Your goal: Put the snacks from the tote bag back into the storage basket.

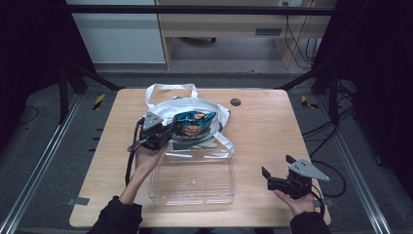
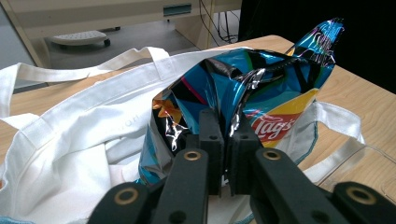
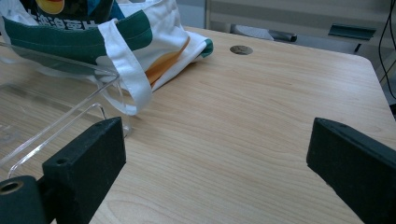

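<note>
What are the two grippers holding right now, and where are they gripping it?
The left gripper pinches the chip bag by a crumpled fold of foil near its lower middle. The right gripper holds nothing.

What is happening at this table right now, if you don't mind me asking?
A person works with two handheld grippers. The left gripper is clamped on a blue chip bag that sits at the mouth of a white tote bag. A clear plastic tray lies just in front. The right gripper rests open on the table, apart from everything.
</note>
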The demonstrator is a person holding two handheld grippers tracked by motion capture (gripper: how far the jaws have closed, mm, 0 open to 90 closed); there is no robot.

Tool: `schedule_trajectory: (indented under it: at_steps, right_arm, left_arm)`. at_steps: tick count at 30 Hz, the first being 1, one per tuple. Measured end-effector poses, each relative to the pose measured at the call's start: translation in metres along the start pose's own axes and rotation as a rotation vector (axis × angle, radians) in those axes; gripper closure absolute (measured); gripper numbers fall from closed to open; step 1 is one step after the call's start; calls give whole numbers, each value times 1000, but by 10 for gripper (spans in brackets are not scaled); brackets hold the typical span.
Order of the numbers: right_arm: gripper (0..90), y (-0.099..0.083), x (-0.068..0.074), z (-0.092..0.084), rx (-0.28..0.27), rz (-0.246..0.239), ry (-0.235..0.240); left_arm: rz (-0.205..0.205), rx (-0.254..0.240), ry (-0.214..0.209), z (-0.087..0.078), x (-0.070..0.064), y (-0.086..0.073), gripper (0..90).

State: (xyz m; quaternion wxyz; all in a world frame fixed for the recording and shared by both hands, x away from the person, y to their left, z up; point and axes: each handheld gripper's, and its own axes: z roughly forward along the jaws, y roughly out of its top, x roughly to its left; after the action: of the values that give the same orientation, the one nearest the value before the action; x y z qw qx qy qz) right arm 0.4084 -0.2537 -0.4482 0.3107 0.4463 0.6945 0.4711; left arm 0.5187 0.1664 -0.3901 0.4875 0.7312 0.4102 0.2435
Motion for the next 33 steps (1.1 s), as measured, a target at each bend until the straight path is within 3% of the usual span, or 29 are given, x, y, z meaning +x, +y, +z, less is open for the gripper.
schedule_trajectory:
  at_steps: [8,13,20,33]
  right_arm:
    - [49,0,0,0,4,-1,2]
    - [49,-1,0,0,5,-4,3]
    - [49,0,0,0,5,-2,2]
    - [49,-1,0,0,6,-5,1]
  left_arm:
    - [-23,-24,5,-2,-1,-1,891]
    - [-37,-67,-6,-9,-1,2,895]
    - [-74,-176,-21,-30,1,12,895]
    - [-101,-286,-31,-58,0,27,896]
